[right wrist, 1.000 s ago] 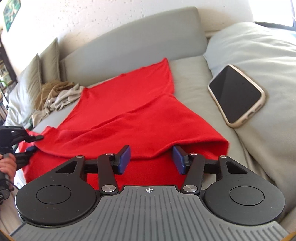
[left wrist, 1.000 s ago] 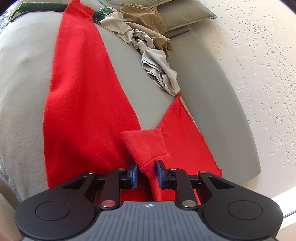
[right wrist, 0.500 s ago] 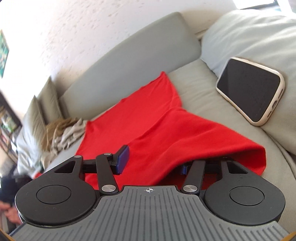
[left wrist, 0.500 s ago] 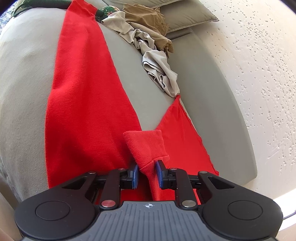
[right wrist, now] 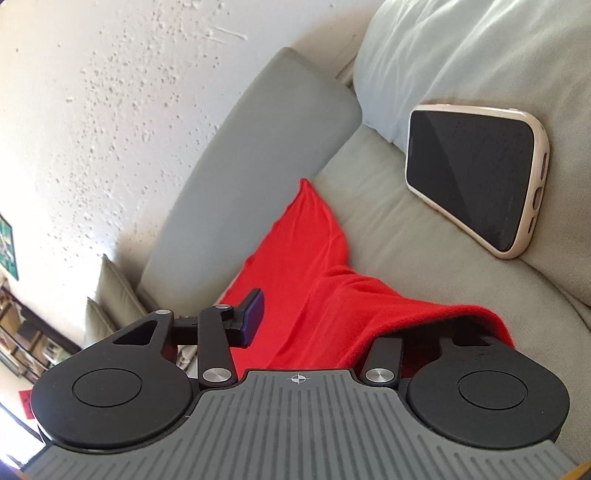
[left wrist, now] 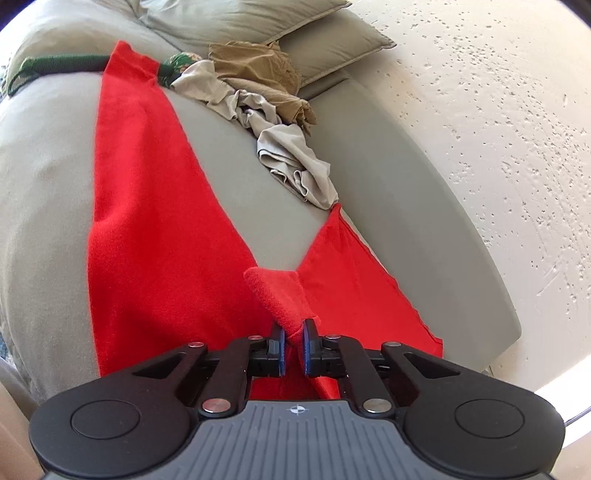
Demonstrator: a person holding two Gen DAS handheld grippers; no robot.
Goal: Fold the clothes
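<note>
The red garment (left wrist: pixel 155 236) lies spread across the grey sofa seat (left wrist: pixel 240 177), one long part running to the far end and another reaching right toward the backrest (left wrist: pixel 413 206). The left gripper (left wrist: pixel 292 345) has just closed further and now pinches a bunched fold of the red cloth between its blue pads. Beyond it, at the far end of the seat, a heap of beige and tan clothes (left wrist: pixel 266 110) sits against the cushions (left wrist: pixel 258 22).

The right gripper (right wrist: pixel 314 325) has its left finger above the red garment (right wrist: pixel 306 266) and its right finger hidden under a draped fold — its jaws have just been closing, cloth between them, though whether they grip it I cannot tell. A phone (right wrist: pixel 469 177) lies on the pale cushion (right wrist: pixel 480 55) to the right.
</note>
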